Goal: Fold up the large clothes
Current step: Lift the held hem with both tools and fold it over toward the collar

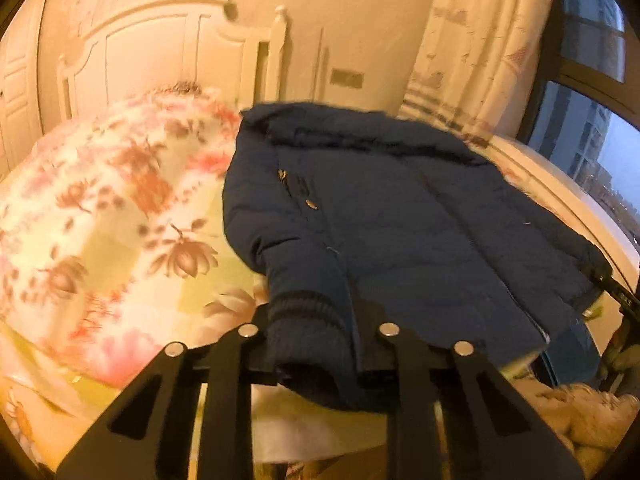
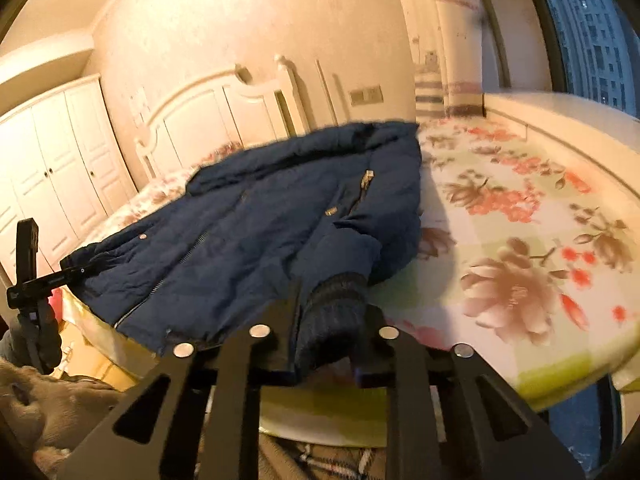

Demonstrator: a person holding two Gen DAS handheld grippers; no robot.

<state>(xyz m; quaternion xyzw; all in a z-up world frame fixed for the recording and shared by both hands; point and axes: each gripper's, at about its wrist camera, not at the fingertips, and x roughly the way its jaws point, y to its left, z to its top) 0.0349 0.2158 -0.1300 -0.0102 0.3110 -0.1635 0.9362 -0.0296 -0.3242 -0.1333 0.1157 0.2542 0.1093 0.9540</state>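
Note:
A navy padded jacket [image 1: 400, 208] lies front up on the floral bed, collar toward the headboard. In the left wrist view my left gripper [image 1: 316, 320] is shut on one ribbed sleeve cuff [image 1: 304, 312], which bunches between the black fingers at the bed's near edge. In the right wrist view my right gripper [image 2: 336, 316] is shut on the other ribbed cuff [image 2: 336, 296] of the jacket [image 2: 260, 232]. Each gripper also shows from the side in the other view: the right gripper [image 1: 612, 284] at the jacket's right edge, the left gripper [image 2: 60, 274] at its left edge.
The floral bedspread [image 1: 100, 200] spreads left of the jacket and also right of it [image 2: 520, 208]. A white headboard [image 1: 160, 48], a wardrobe [image 2: 52, 168], a curtain [image 1: 472, 40] and a window [image 1: 592, 140] ring the bed. A hand [image 2: 40, 340] holds the left gripper.

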